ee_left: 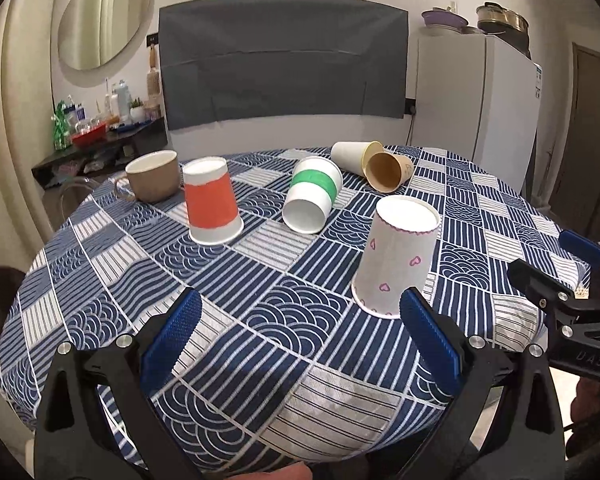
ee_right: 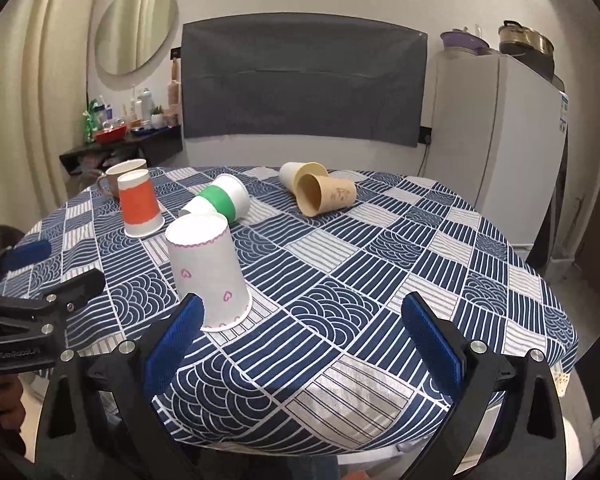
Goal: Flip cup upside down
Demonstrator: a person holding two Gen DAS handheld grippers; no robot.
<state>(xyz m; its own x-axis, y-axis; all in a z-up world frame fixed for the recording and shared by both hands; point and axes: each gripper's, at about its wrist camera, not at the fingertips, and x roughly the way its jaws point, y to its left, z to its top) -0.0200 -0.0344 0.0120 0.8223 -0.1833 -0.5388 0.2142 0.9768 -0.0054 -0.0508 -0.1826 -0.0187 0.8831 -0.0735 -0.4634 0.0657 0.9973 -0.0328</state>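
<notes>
A white paper cup with pink hearts (ee_left: pixel 396 256) (ee_right: pixel 208 268) stands upside down near the table's front edge. An orange-banded cup (ee_left: pixel 212 204) (ee_right: pixel 140 204) also stands upside down. A green-banded cup (ee_left: pixel 312 196) (ee_right: pixel 220 200), a white cup (ee_left: pixel 354 156) (ee_right: pixel 290 174) and a brown cup (ee_left: pixel 390 172) (ee_right: pixel 326 198) lie on their sides. My left gripper (ee_left: pixel 300 320) is open and empty, the heart cup by its right finger. My right gripper (ee_right: pixel 300 324) is open and empty, the heart cup by its left finger.
A tan mug (ee_left: pixel 154 176) (ee_right: pixel 120 178) stands upright at the far left of the round table with the blue patterned cloth (ee_left: pixel 260 280) (ee_right: pixel 360 260). A cluttered shelf (ee_left: pixel 100 140), a dark cover on the wall and a white fridge (ee_left: pixel 480 100) lie behind.
</notes>
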